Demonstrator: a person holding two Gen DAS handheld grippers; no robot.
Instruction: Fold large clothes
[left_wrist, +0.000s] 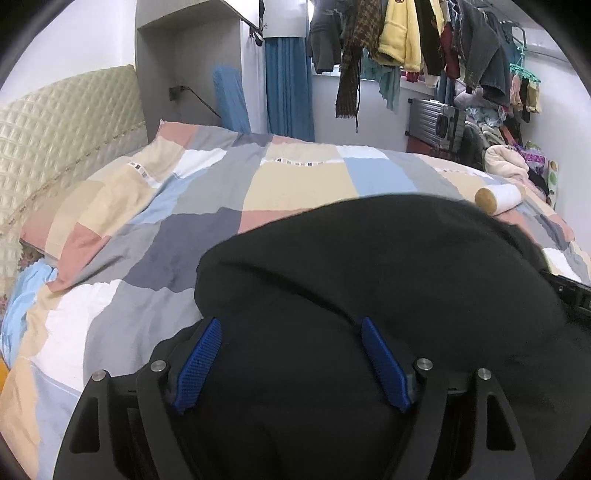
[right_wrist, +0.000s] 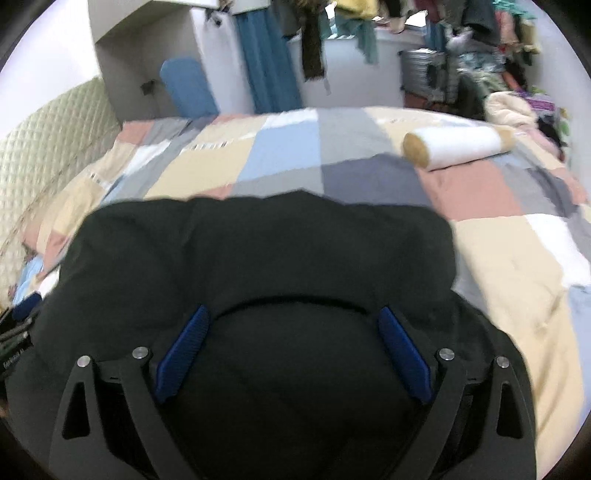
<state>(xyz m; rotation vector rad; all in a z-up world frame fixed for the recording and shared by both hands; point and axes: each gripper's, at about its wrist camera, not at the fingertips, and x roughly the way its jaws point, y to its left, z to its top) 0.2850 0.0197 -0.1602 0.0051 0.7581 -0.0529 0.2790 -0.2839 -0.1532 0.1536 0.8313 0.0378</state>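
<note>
Lying across the near part of the bed, the black garment (left_wrist: 388, 266) fills the lower half of both wrist views and spreads over the patchwork quilt (left_wrist: 303, 184). In the left wrist view the left gripper (left_wrist: 291, 328) has its two blue pads (left_wrist: 199, 365) standing well apart, and black cloth runs between and under them; the fabric bulges up beyond the fingertips and hides the quilt there. Whether the pads press on the cloth is not clear, but they sit wide with the garment lying loosely in the gap rather than pinched flat. At the right edge of that view a dark piece of the other tool shows against the garment.

In the right wrist view the right gripper (right_wrist: 293, 314) is likewise spread, its blue pads (right_wrist: 181, 354) far from each other, with the same black cloth between them. A curved seam or fold edge of the garment arcs from one fingertip to the other. The garment's far edge lies straight across the quilt, beyond the fingers.

Past the garment a white roll with tan ends (right_wrist: 458, 146) rests on the quilt, well apart from the cloth. A quilted cream headboard (left_wrist: 55, 129) stands to the left. A silver suitcase (left_wrist: 432, 122) stands by the far wall, closed, with a heap of clothes (left_wrist: 506, 147) beside it. More clothes hang on a rail (left_wrist: 406, 33) above.
</note>
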